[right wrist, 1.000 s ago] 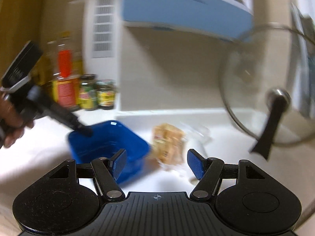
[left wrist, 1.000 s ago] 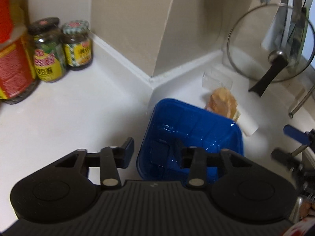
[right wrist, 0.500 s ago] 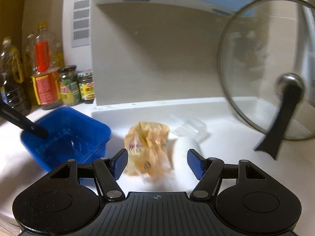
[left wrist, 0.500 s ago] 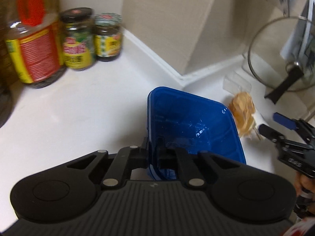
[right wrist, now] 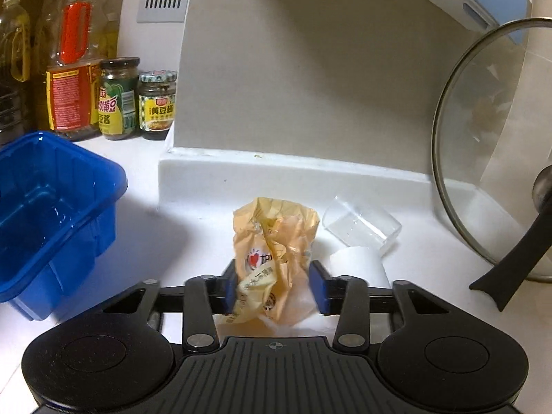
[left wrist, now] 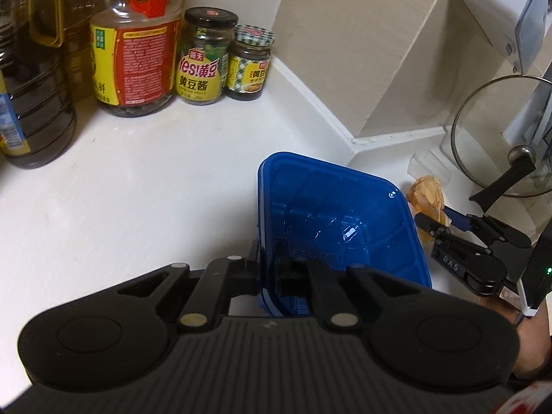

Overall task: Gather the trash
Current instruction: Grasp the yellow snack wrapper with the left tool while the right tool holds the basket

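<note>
A blue plastic bin (left wrist: 331,220) sits on the white counter; my left gripper (left wrist: 269,272) is shut on its near wall. The bin also shows at the left of the right wrist view (right wrist: 51,214). A crumpled orange snack wrapper (right wrist: 276,252) lies on the counter between the pads of my right gripper (right wrist: 274,286), whose jaws are closing around it, both pads at its sides. The wrapper (left wrist: 427,196) and my right gripper (left wrist: 441,220) show beside the bin in the left wrist view. A clear plastic cup (right wrist: 362,227) and a white paper cup (right wrist: 358,265) lie just right of the wrapper.
Sauce jars (left wrist: 207,55) and oil bottles (left wrist: 134,41) stand at the back left. A glass pot lid (right wrist: 493,172) leans against the wall at right. A beige wall column (right wrist: 293,86) juts out behind the wrapper.
My left gripper closed on the bin's near wall. My right gripper moved in over the wrapper and its jaws narrowed around it.
</note>
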### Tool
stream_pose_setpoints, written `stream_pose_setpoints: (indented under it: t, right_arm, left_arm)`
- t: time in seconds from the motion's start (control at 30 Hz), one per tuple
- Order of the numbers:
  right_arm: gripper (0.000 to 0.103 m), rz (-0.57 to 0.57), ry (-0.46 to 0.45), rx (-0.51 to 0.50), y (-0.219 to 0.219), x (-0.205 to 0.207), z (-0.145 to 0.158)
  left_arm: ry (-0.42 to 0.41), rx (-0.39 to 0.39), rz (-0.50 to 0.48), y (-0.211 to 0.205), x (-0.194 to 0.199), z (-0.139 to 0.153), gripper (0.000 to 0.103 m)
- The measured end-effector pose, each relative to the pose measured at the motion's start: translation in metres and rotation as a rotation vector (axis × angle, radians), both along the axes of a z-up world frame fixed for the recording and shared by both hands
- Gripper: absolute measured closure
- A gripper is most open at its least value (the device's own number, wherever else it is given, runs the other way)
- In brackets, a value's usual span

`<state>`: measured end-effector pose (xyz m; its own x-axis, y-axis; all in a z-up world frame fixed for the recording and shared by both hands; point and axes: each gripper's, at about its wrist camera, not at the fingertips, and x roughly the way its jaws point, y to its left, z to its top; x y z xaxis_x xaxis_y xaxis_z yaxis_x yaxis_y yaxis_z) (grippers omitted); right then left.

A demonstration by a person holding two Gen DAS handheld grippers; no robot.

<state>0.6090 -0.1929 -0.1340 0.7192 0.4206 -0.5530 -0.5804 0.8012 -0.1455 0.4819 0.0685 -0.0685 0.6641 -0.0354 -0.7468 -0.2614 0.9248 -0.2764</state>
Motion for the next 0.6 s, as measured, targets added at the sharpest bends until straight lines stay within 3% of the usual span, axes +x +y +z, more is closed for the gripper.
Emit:
stream_pose_setpoints:
  t: [0.07,0.23,0.6]
  right_arm:
    - [0.078,0.0,-0.017,0.001,-0.002,-0.006,0.004]
    - [0.089,0.007,-0.021,0.036,-0.01,-0.026,0.016]
    - [0.096,0.027,0.005,0.076,-0.026,-0.07,0.036]
  left_arm:
    - [-0.002,-0.004,0.005,-0.001,-0.003,0.0,0.097]
    - [-0.011,-0.005,0.01,-0.006,-0.013,0.001,0.097]
    - [-0.017,-0.043,0.045,-0.02,-0.059,-0.001,0.097]
